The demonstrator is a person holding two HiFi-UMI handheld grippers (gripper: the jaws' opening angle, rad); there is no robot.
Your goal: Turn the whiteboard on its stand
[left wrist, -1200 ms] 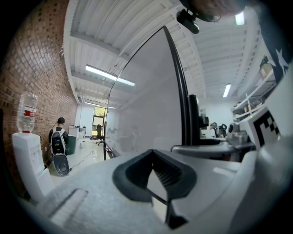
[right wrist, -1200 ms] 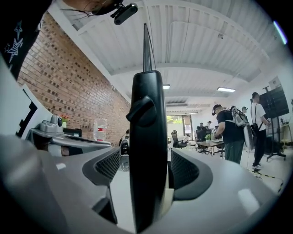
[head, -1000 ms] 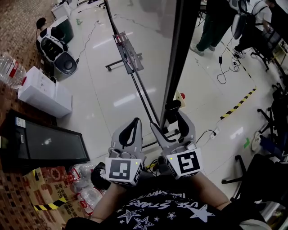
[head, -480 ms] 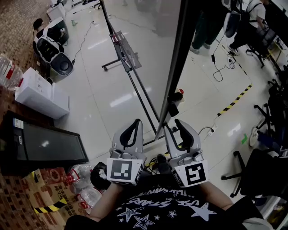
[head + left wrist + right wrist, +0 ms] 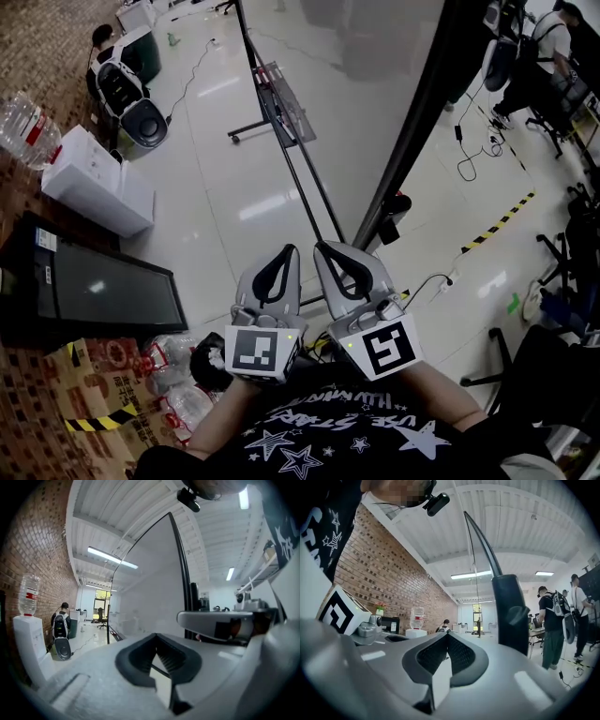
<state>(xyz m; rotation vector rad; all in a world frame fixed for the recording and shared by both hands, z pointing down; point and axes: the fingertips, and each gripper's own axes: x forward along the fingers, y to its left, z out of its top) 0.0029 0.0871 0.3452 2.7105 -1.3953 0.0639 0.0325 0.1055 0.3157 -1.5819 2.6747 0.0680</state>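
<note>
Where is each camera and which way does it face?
Head view: on the head, facing steeply down at the whiteboard's edge; left gripper, right gripper show.
Left gripper view: along its shut jaws at the whiteboard's face; right gripper shows.
Right gripper view: along its shut jaws past the whiteboard's edge; left gripper's cube shows.
Shared: the whiteboard, in all.

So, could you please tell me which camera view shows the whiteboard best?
The head view: from above it shows the whiteboard's wide face, dark frame and stand. The left gripper view shows only part of the face and frame; the right gripper view sees it nearly edge-on, mostly frame.
</note>
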